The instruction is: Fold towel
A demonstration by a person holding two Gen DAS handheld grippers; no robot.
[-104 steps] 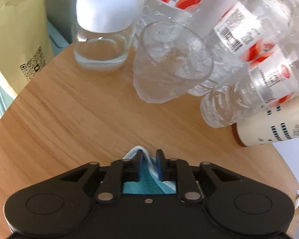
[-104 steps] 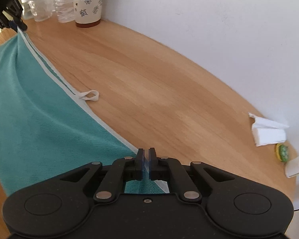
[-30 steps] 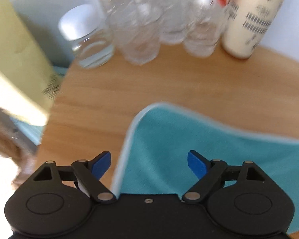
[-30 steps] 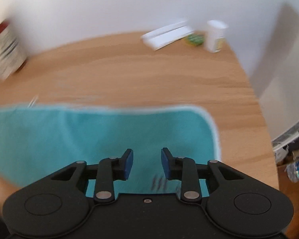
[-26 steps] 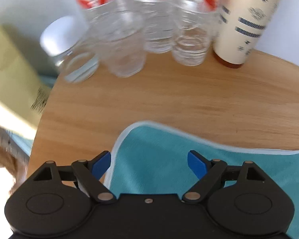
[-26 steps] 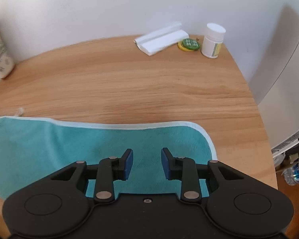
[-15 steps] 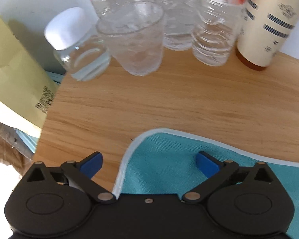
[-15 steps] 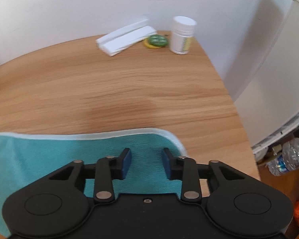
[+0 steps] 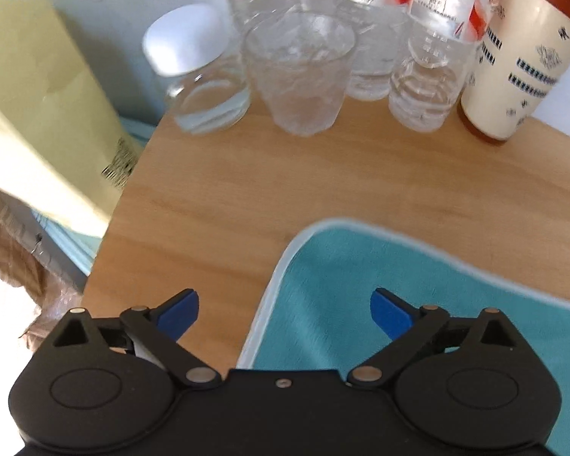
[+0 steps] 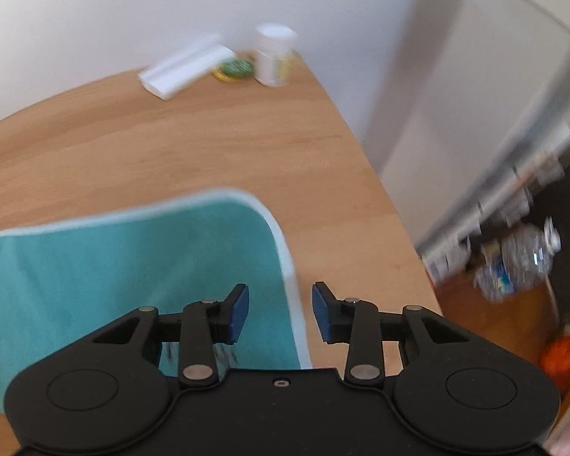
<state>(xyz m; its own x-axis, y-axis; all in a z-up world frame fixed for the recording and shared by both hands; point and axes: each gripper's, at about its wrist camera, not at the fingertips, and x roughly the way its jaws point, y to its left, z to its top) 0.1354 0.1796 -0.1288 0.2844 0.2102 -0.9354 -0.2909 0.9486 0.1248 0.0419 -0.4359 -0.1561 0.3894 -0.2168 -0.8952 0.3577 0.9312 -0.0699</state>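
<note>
Two grippers over teal towel [image 9: 418, 288] on wooden table [image 9: 285, 182]: L gripper [image 9: 285, 309] fingers spread wide, straddling towel's corner edge; R gripper [image 10: 280, 309] fingers apart, straddling opposite edge; neither gripping.

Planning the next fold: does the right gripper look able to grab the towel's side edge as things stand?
Probably yes. The right gripper is open, and the towel's white-trimmed edge lies flat on the table between its fingers, with nothing in the way.

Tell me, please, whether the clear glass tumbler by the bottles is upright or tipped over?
Upright. The tumbler stands on its base on the table, its open rim facing up.
</note>
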